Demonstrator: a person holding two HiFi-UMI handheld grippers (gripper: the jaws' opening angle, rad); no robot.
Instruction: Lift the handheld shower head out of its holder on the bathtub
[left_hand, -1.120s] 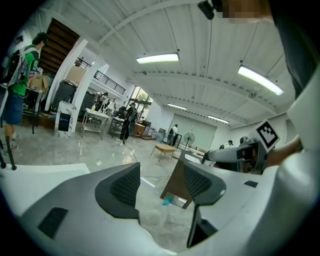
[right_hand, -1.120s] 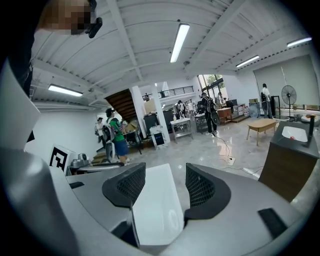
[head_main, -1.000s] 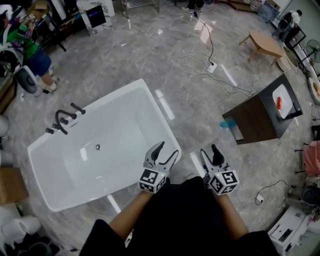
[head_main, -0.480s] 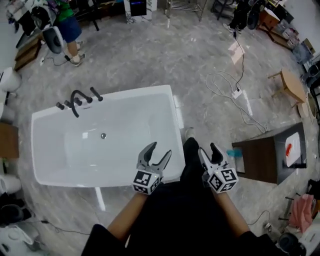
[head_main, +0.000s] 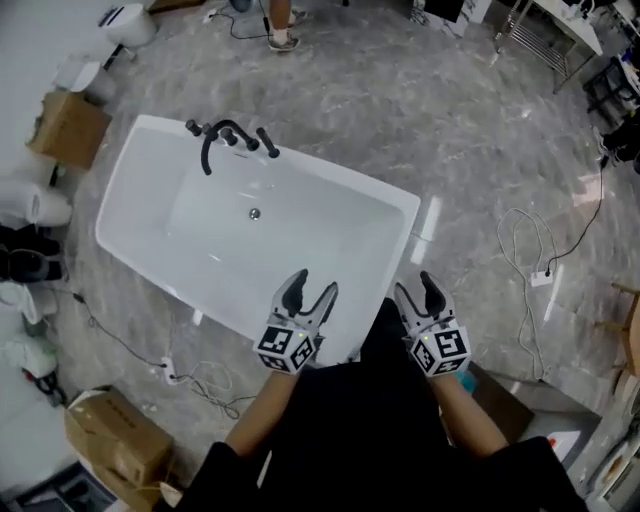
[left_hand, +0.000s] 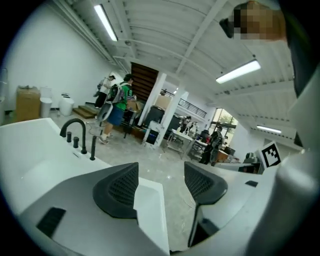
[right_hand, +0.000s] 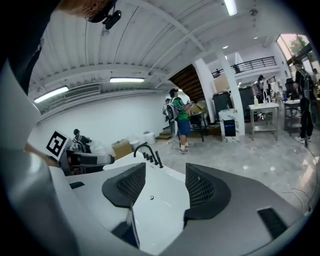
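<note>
Both grippers are up at the near side of the white rectangular bathtub (head_main: 345, 182), and neither has anything in it. The left gripper (head_main: 313, 285) has just been opening its jaws; they stand wide with only the tub's near corner and the floor showing through the gap. The right gripper (head_main: 415, 287) is wide apart too, looking straight across the basin. The target sits on the far rim: the slim black rod at the right end of the black fixture row, which I take for the handheld shower head (head_main: 267, 142), upright in its holder and well apart from both grippers. Now the hazards. It stands just beside the small black knobs and the black curved spout (head_main: 207, 148), so a loose approach could close on the wrong piece or knock a knob. The rod looks thin and smooth, and a grip placed off-centre could let it twist or slip back. No hose is visible, so a hidden one may drag on the lift. And that white cable (head_main: 530, 250) looped on the grey marble floor is a trip risk on the way round.
</note>
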